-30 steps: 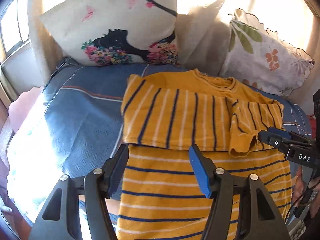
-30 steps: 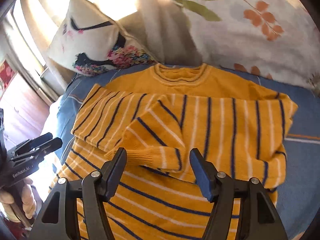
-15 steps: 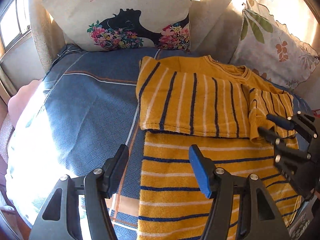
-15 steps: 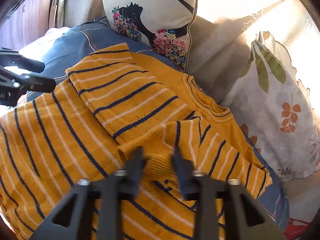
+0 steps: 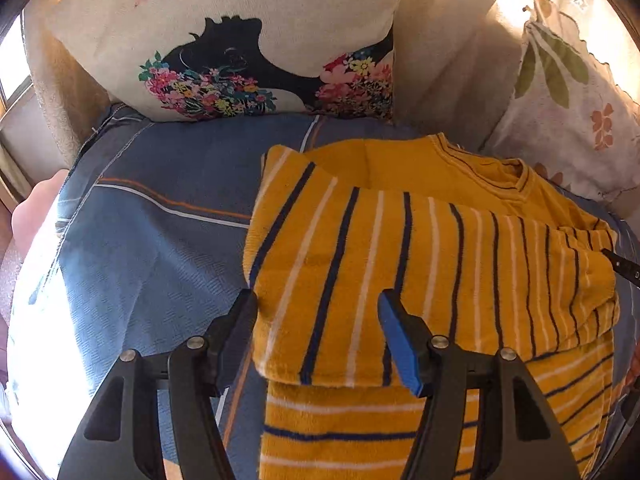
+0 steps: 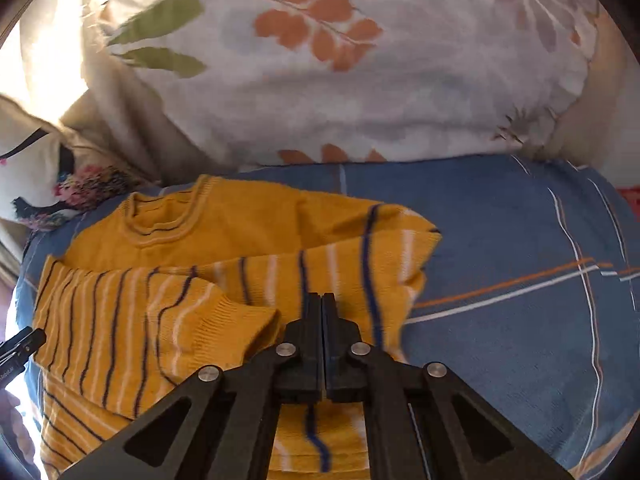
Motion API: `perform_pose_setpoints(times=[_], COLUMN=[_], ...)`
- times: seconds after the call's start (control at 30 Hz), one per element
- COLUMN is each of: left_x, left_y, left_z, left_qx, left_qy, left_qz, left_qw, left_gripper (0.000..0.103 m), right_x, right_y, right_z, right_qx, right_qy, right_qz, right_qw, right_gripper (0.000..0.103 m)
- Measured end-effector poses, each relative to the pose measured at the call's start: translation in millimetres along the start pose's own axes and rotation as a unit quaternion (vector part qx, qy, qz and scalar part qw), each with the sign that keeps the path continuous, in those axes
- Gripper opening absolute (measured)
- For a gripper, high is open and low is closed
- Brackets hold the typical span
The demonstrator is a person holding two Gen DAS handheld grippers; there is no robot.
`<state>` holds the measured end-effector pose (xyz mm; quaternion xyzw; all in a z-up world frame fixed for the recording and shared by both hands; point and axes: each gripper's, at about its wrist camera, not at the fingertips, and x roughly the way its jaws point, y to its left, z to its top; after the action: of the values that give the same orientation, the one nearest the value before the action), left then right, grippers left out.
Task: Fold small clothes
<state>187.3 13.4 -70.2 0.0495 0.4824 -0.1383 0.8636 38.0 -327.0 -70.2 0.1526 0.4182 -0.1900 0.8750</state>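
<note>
A small mustard-yellow sweater (image 5: 420, 264) with navy and white stripes lies on a blue plaid bed cover (image 5: 160, 240), its sleeves folded across the chest. My left gripper (image 5: 318, 316) is open, its fingers standing on either side of the folded sleeve's near left corner. In the right wrist view the sweater (image 6: 224, 272) fills the lower left, collar toward the pillows. My right gripper (image 6: 322, 308) is shut over the sweater's right side, at the folded sleeve; whether cloth is pinched between the pads I cannot tell. The right gripper's tip (image 5: 624, 270) shows at the left view's right edge.
A cream pillow with a black silhouette and flowers (image 5: 240, 52) and a white leaf-print pillow (image 6: 340, 72) lean behind the sweater. The blue cover (image 6: 520, 280) lies bare to the right of the sweater. The left gripper's tip (image 6: 20, 344) shows at the right view's left edge.
My right gripper has closed from open and swung to the sweater's right side. My left gripper, still open, has moved forward onto the folded sleeve's left corner.
</note>
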Motion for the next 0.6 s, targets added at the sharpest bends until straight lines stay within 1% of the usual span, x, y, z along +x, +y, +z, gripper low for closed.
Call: perform_pose_setpoints(times=[0.1,0.17,0.2,0.23,0.27,0.3,0.33,0.37,0.43,0.53,0.6], left_x=[15,15,12,8,3,-2,-9,-16,-27,-40,-47], left_y=[-3,-5,-5,-3,0,2,6,9,16,26,32], left_z=[-1,-2,-3,-4,-7,-10,-16,-23,-41,-73,-94], left_qx=[0.009,0.017,0.017,0.012,0.005,-0.001,-0.004,-0.007,-0.012,-0.019,-0.025], left_qy=[0.017,0.014,0.015,0.015,0.015,0.016,0.016,0.015,0.018,0.038,0.052], left_qz=[0.016,0.018,0.015,0.008,-0.001,-0.006,-0.011,-0.016,-0.021,-0.023,-0.021], left_qw=[0.9997,0.9996,0.9996,0.9998,0.9999,0.9999,0.9998,0.9997,0.9995,0.9988,0.9981], left_gripper=[0.062,0.062,0.062,0.062,0.062,0.062,0.062,0.062,0.062,0.062,0.062], right_x=[1,-12,-18,-23,-29,-34,-42,-48,-59,-65,-73], right_y=[-18,-24,-23,-23,-22,-21,-22,-21,-19,-21,-26], right_z=[-5,-9,-12,-16,-21,-26,-36,-45,-66,-102,-123], right_qx=[0.023,0.042,0.044,0.042,0.04,0.04,0.041,0.039,0.025,0.01,0.007], right_qy=[0.009,-0.002,-0.001,0.0,-0.001,0.0,0.001,0.002,0.014,0.049,0.06], right_qz=[0.0,0.021,0.029,0.033,0.041,0.049,0.064,0.078,0.095,0.103,0.101], right_qw=[1.0,0.999,0.999,0.999,0.998,0.998,0.997,0.996,0.995,0.993,0.993], right_gripper=[0.001,0.003,0.004,0.01,0.021,0.029,0.044,0.051,0.052,0.052,0.052])
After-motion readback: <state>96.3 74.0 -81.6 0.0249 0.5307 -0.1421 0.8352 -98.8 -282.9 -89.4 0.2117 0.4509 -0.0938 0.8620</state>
